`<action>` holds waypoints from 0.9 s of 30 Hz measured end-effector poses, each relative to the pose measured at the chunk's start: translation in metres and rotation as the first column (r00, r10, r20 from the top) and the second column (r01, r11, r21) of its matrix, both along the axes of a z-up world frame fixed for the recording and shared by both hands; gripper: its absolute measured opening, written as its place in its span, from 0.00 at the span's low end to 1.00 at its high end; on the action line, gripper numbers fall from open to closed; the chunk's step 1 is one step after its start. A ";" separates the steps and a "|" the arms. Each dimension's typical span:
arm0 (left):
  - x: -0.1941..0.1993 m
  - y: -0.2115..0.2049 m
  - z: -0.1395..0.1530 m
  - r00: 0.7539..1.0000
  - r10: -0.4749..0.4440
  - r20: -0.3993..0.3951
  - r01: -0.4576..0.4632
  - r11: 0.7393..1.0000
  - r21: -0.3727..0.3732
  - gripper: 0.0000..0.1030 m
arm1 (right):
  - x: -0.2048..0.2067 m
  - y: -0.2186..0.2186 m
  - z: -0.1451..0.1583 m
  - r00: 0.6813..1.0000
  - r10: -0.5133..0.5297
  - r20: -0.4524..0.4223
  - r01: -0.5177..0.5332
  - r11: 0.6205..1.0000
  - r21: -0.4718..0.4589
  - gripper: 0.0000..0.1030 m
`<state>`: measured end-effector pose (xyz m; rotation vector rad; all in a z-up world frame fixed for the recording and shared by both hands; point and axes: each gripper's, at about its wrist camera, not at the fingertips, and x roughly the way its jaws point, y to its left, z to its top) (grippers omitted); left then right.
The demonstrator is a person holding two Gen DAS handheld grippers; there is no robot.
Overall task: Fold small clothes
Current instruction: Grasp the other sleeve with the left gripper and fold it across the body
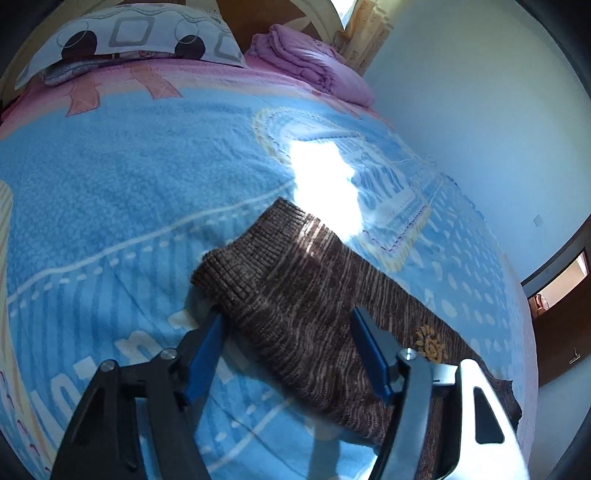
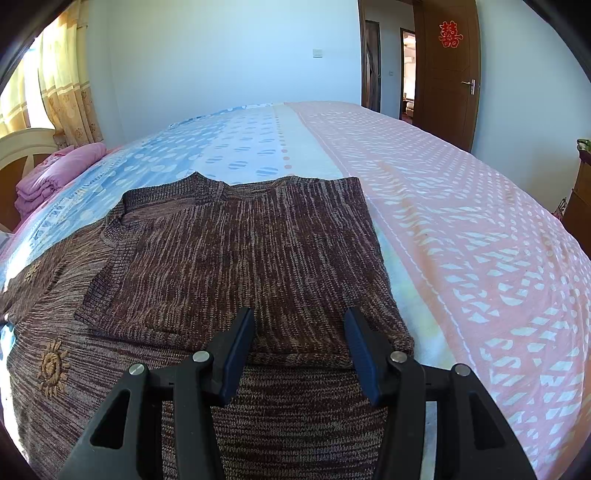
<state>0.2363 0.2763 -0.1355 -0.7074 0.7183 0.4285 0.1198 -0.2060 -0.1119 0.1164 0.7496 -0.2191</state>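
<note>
my left tool hangs over the sleeve of the brown knit sweater, its blue pads apart with the knit lying between them; neither pad presses on the cloth. the sweater lies flat on the bed's blue patterned blanket, the ribbed cuff toward the pillow, a patch of sunlight just past it. my right tool sits above the sweater's folded-over part, its jaws apart, holding nothing, the fold's edge just beneath the tips. an embroidered sun motif shows on the lower layer at left. a folded pink quilt rests near the headboard, well apart from the sweater, and a wooden door stands beyond the bed.
</note>
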 end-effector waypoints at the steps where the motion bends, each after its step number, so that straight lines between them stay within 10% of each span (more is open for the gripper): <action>1: 0.001 0.000 -0.001 1.000 0.002 0.003 -0.002 1.000 0.002 0.58 | 0.000 0.000 0.000 1.000 0.000 0.000 0.000 1.000 0.000 0.51; 6: 0.012 0.009 -0.008 1.000 -0.021 -0.006 0.021 1.000 0.001 0.13 | 0.000 0.000 0.000 1.000 0.000 0.000 0.000 1.000 -0.001 0.51; 17: 0.037 -0.044 0.036 0.985 -0.169 0.034 0.159 0.969 0.190 0.09 | 0.000 0.000 0.000 1.000 0.000 0.002 0.000 1.000 0.001 0.51; 27: 0.022 -0.224 0.084 0.803 -0.580 0.140 0.516 0.792 0.326 0.09 | -0.001 -0.001 0.001 1.000 0.001 0.008 -0.001 1.000 0.008 0.51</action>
